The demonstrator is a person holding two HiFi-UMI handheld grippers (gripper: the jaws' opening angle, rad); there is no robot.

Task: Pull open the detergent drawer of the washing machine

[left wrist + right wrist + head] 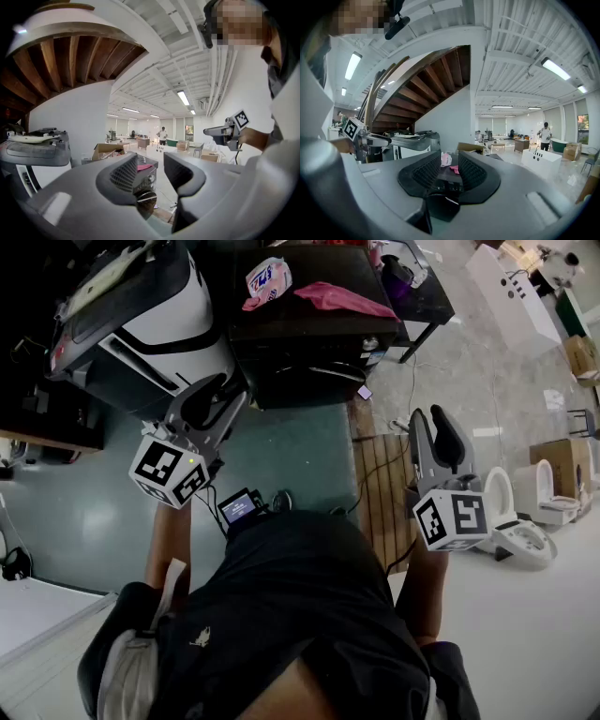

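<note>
The washing machine (302, 371) is a dark box on the floor ahead of me, with a pink cloth (342, 298) and a detergent bag (267, 279) on top. I cannot make out its drawer. My left gripper (217, 392) is held up in the air, short of the machine and to its left, jaws apart and empty. In the left gripper view the machine's front and round door (146, 196) show between the fingers of the left gripper (151, 171). My right gripper (431, 423) hovers to the machine's right, shut on nothing. The right gripper (450, 168) points at the machine's top (449, 178).
A large white and black appliance (159, 310) stands left of the washing machine. Wooden slats (382, 486) lie on the floor between the grippers. White toilets (525, 514) and a cardboard box (562, 457) sit at the right. A person (162, 135) stands far off.
</note>
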